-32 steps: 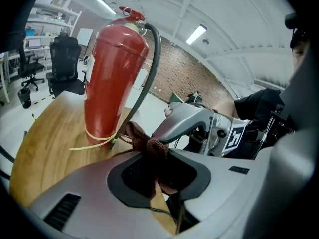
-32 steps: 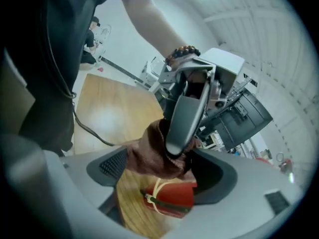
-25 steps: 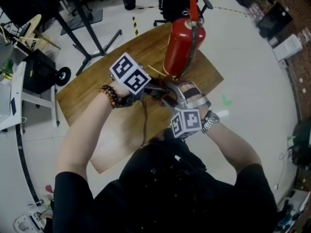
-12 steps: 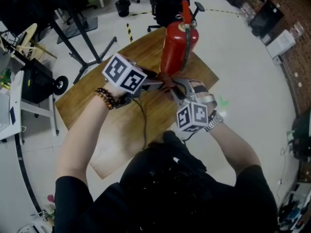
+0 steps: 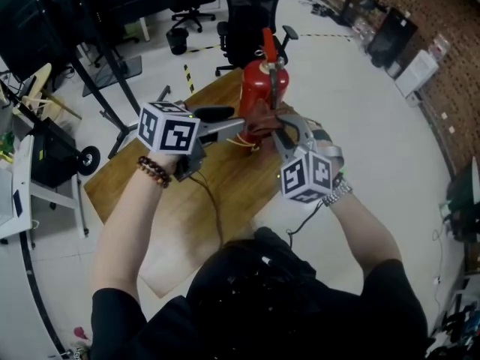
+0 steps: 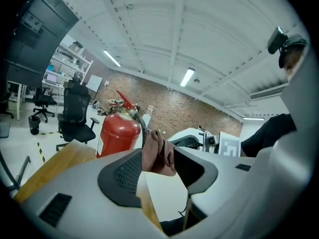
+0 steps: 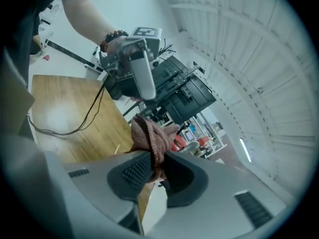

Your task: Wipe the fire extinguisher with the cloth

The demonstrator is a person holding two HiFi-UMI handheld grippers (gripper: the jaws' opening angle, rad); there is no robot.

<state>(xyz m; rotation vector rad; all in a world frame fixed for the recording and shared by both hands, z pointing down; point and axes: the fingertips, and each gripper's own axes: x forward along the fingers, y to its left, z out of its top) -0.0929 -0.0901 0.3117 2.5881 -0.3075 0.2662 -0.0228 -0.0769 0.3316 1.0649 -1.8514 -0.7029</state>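
A red fire extinguisher (image 5: 255, 88) stands upright at the far edge of the wooden table (image 5: 150, 178). A brown cloth (image 5: 261, 118) hangs bunched in front of its body. My right gripper (image 5: 279, 126) is shut on the cloth (image 7: 148, 133); its jaws (image 7: 155, 166) have just been closing, and the fabric is pinched between the pads. My left gripper (image 5: 238, 126) reaches in from the left. Its jaws have just been opening. In the left gripper view the cloth (image 6: 158, 151) lies against one pad with a gap beside it, and the extinguisher (image 6: 117, 136) stands behind.
A black office chair (image 5: 247, 6) stands just beyond the table. Black stand legs (image 5: 112, 88) and a wheeled cart (image 5: 52, 156) are at the left. A dark cable (image 5: 214, 201) runs across the tabletop toward me.
Both grippers have risen from the extinguisher's foot to beside its body, taking the cloth up with them. The left jaws have spread apart and the right jaws have closed on the cloth.
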